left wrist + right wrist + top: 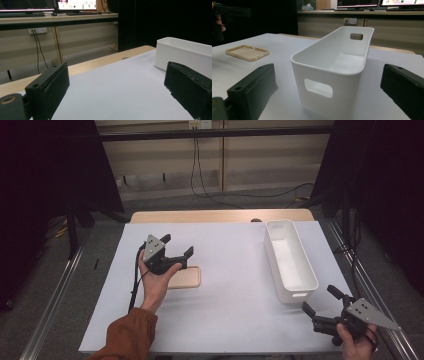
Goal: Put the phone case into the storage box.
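Hovering over the tan phone case (pixel 184 277) at left, the left gripper (pixel 176 248) gapes wide, empty. White bin (pixel 290 259) stands right; right gripper (pixel 322 301) gapes near it, empty. Risk: the flat case skids off the jaws.

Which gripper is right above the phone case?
The left gripper, held up over the tan phone case on the table's left side. The right gripper is far from it, by the near end of the white bin.
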The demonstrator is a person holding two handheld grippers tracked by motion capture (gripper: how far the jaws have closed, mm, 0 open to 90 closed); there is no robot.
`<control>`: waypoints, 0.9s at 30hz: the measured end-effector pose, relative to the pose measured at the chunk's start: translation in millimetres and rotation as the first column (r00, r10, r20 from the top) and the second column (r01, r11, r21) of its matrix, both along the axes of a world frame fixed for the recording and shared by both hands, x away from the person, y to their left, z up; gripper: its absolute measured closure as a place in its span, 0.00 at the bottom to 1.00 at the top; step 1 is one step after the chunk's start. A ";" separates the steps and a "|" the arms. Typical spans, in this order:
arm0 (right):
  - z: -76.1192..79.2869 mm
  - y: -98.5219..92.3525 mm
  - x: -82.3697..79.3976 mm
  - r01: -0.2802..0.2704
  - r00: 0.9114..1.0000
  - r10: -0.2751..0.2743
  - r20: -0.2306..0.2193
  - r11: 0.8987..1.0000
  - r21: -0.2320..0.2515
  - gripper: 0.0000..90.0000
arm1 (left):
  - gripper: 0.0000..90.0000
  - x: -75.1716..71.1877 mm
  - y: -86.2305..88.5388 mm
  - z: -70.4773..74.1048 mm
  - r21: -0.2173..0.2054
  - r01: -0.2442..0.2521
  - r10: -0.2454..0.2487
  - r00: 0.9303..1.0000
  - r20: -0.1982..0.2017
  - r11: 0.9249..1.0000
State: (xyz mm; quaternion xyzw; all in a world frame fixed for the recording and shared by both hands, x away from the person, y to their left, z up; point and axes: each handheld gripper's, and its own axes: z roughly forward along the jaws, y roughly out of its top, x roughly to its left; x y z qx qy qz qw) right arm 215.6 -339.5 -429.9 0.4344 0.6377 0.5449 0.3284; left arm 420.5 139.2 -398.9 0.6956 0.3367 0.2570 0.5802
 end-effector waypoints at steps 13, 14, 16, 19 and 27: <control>-0.3 0.2 0.3 -0.002 1.000 0.002 -0.001 1.000 -0.003 0.00 | 0.38 11.9 2.6 -1.5 0.003 0.001 -0.001 1.000 -0.018 1.000; -0.4 0.2 0.3 -0.003 1.000 0.003 -0.001 1.000 -0.003 0.00 | 0.38 12.1 2.3 -2.1 0.010 -0.001 0.001 1.000 -0.023 1.000; -0.4 0.1 0.3 -0.005 1.000 0.005 0.000 1.000 -0.006 0.00 | 0.43 12.5 1.7 -3.1 0.010 0.010 -0.009 0.999 -0.041 1.000; -0.5 0.2 0.4 -0.005 1.000 0.005 -0.001 1.000 -0.005 0.00 | 0.54 13.0 0.7 -3.9 0.021 0.020 -0.019 0.998 -0.053 1.000; -0.7 0.1 0.5 -0.008 1.000 0.008 -0.001 1.000 -0.006 0.00 | 0.78 16.0 -2.2 -1.7 0.074 0.075 -0.067 0.992 -0.110 0.994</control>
